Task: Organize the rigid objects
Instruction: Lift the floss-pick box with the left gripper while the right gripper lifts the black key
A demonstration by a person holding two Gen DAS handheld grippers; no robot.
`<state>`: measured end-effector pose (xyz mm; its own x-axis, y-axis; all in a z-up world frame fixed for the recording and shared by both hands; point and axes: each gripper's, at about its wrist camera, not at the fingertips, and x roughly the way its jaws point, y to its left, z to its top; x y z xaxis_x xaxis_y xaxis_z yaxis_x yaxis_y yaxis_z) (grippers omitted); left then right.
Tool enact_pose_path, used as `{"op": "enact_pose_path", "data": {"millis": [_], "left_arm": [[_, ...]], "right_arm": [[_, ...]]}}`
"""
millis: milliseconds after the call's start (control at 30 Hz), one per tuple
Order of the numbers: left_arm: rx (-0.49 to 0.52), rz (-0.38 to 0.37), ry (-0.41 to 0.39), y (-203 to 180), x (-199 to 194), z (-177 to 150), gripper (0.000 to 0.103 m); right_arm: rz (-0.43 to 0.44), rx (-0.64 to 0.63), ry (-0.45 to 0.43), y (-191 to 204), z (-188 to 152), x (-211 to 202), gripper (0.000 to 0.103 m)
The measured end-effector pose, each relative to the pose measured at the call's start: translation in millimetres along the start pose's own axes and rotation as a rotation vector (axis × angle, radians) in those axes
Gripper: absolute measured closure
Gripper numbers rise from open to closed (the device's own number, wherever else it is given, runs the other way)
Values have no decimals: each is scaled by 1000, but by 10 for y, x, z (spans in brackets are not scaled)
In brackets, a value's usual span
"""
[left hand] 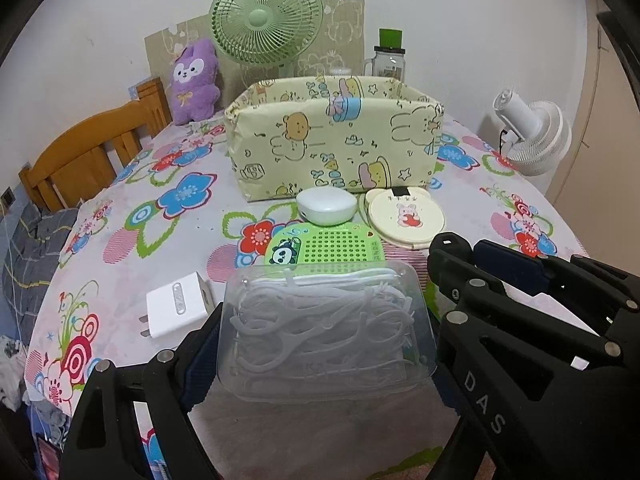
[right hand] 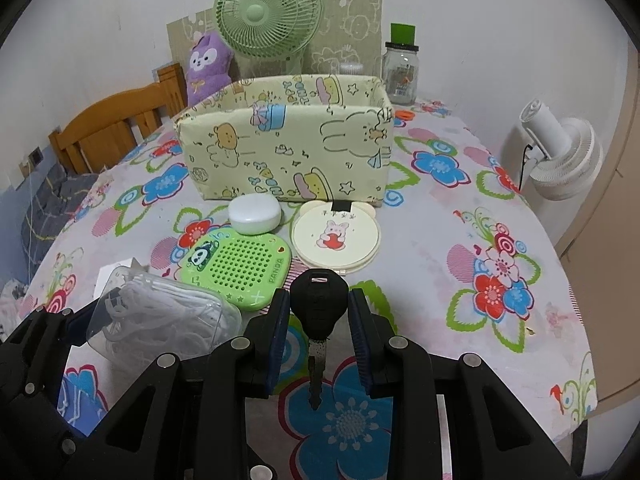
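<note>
Left fingers: our left gripper (left hand: 326,344) has its fingers (left hand: 200,360) on both sides of the floss box (left hand: 326,332). They look pressed on its walls, so we think we are pinching it.
Right fingers: our right gripper (right hand: 319,334) has its fingers (right hand: 280,332) spread a little, one on each side of the key (right hand: 318,320). We see a thin gap by the key's black head, so it does not look squeezed yet.
Floss box: it is clear and full of white floss picks. It sits near our edge of the worktop (left hand: 132,240), or just above it; we cannot tell which. We hold it by the sides so the lid stays up.
Key: it lies flat on the worktop, black head away from us, metal part toward us. The fat head is the easy part to grab, so our fingers stand there.
Bin: the yellow bin (left hand: 336,140) is open on top and stands well behind the small things. We think all the hard things go in there.
Waiting things: the green panda case (left hand: 324,250), the white pod (left hand: 326,206), the round mirror (left hand: 406,218) and the plug (left hand: 178,306) lie in front of the bin, close together, so they are easy to reach.
Next: we think we must lift the box over the bin wall, and close on the key.
</note>
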<state>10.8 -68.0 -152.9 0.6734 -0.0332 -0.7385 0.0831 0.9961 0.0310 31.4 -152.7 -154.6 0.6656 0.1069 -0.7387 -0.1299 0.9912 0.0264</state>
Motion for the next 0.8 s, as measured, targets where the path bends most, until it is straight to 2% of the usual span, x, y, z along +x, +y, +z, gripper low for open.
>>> {"op": "enact_pose_path", "data": {"millis": [800], "left_arm": [[16,-1,-93,22,-340,406,13]], "right_arm": [[-19,29,-96,-17,362,-383,70]]}}
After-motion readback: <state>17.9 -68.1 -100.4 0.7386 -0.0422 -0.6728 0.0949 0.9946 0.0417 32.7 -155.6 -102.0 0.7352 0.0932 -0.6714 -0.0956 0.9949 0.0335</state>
